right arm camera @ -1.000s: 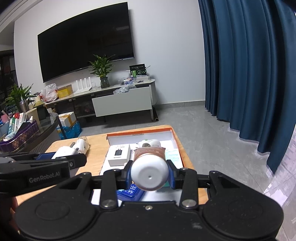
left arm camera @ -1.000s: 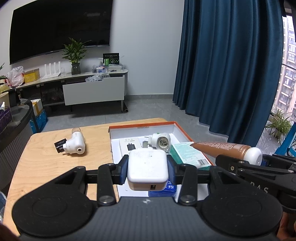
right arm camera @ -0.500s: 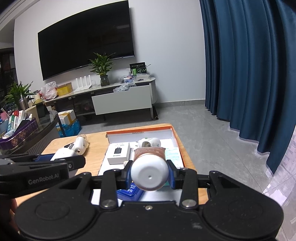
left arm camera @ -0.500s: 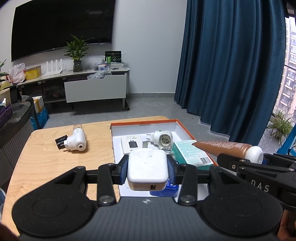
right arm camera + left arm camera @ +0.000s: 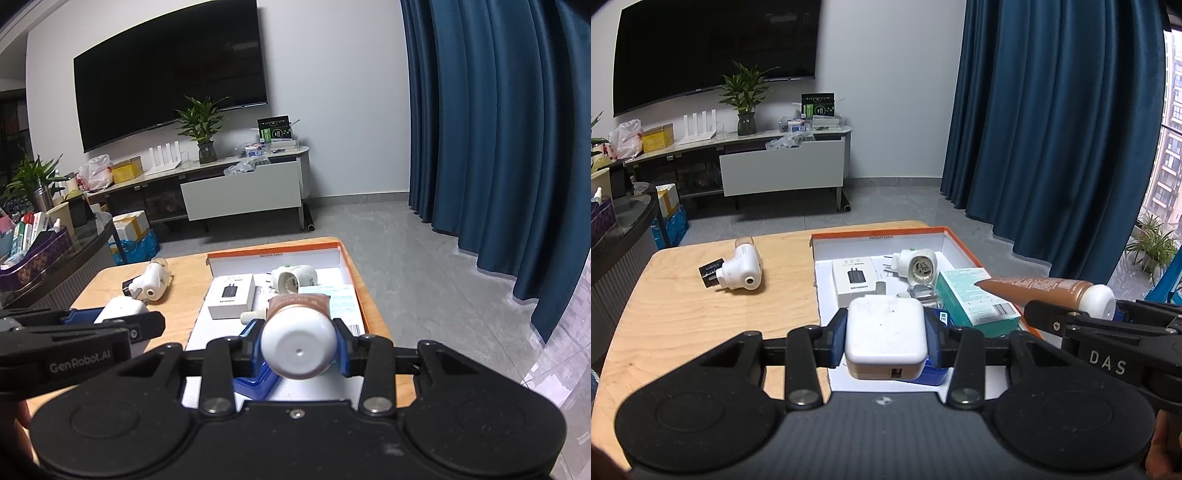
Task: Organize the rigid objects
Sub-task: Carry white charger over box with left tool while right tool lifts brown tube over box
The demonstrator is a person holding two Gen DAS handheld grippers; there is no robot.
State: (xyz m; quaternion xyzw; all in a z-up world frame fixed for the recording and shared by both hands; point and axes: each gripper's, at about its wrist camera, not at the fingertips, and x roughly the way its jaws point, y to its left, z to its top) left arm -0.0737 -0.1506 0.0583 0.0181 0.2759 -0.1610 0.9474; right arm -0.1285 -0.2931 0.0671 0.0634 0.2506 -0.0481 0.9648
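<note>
The left tool [image 5: 886, 341] clamped a white square charger [image 5: 886, 332] with a port in its near face, above the orange-rimmed box [image 5: 964, 245] on the wooden worktop [image 5: 683, 317]. The right tool [image 5: 298, 349], angled downward, gripped a brown white-capped tube [image 5: 298, 347] over the same box.

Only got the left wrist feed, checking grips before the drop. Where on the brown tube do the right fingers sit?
Observer: On its white cap. The right gripper has its blue pads pressed on the cap from both sides, and the brown tube points away from the camera.
Operator: And the far end of my white charger?
Observer: From the right wrist view, the white charger has what looks like a metal prong sticking out forward.
</note>
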